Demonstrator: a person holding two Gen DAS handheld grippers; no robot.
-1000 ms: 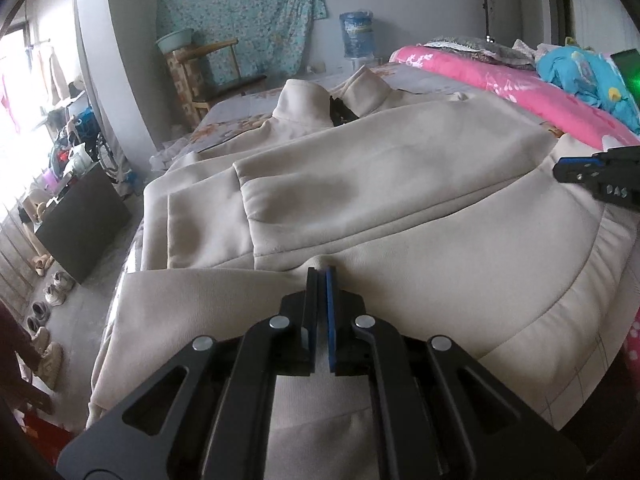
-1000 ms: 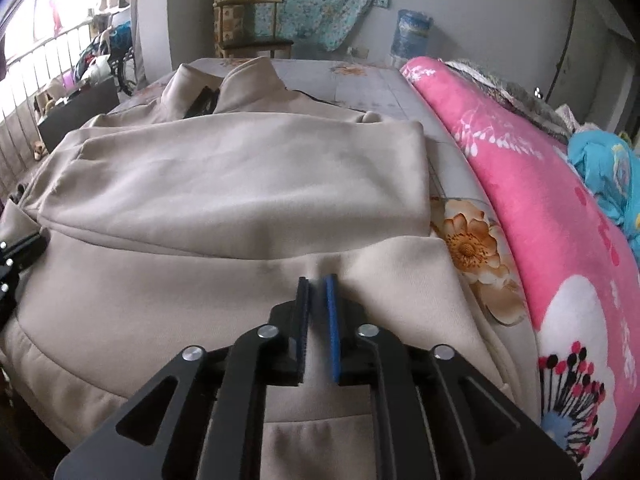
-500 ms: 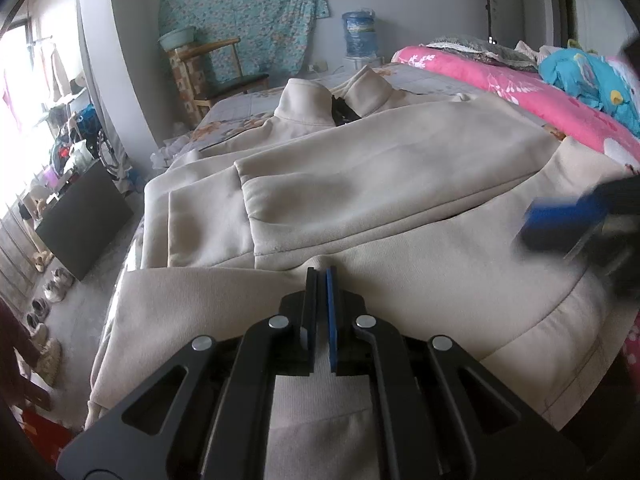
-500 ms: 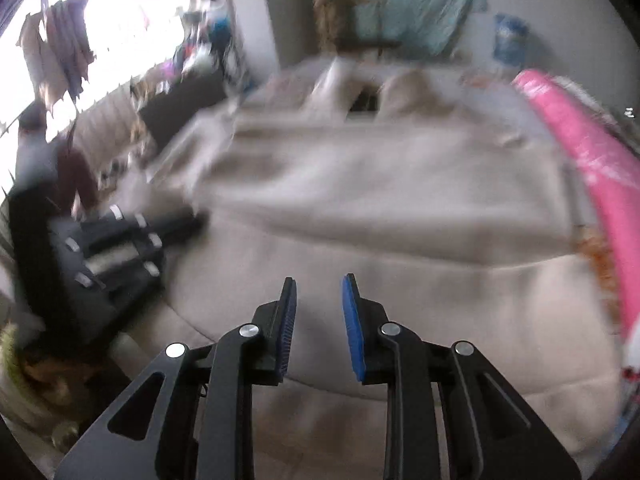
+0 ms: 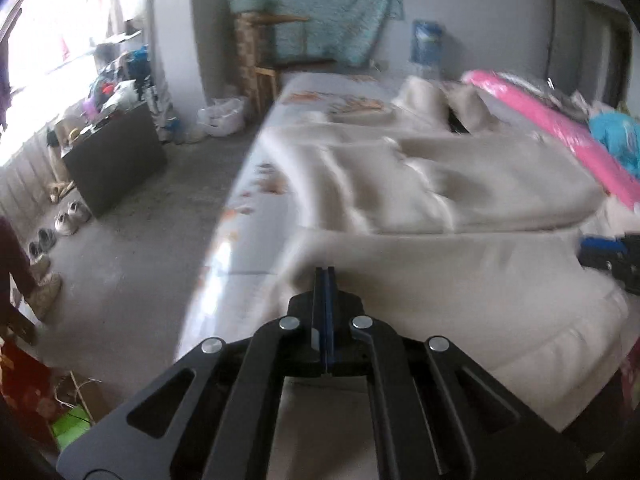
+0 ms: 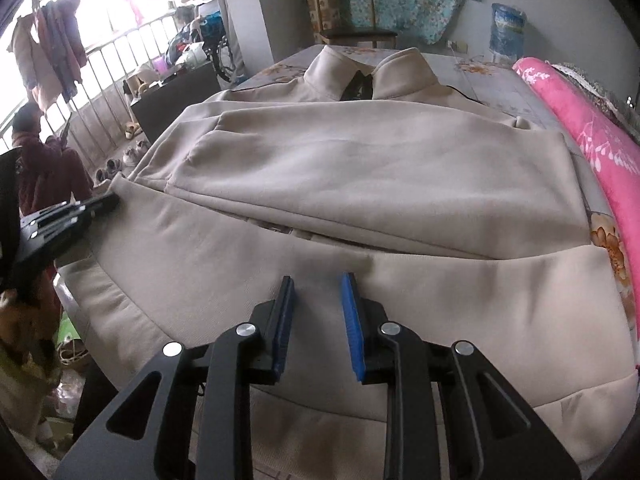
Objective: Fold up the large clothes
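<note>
Across the bed (image 6: 492, 80) lies the beige sweatshirt (image 6: 360, 168), sleeves folded in, with the left gripper (image 5: 325, 276) jaws together at its hem and the right gripper (image 6: 318, 284) jaws apart above it.

Daylight from the left, uneven sharpness.
Window (image 5: 48, 32) blown out to white glare; left wrist view motion-smeared across the beige coat (image 5: 460, 184), right wrist view crisp. Soft shadows only. Fisheye bending and dark vignetting at corners.
</note>
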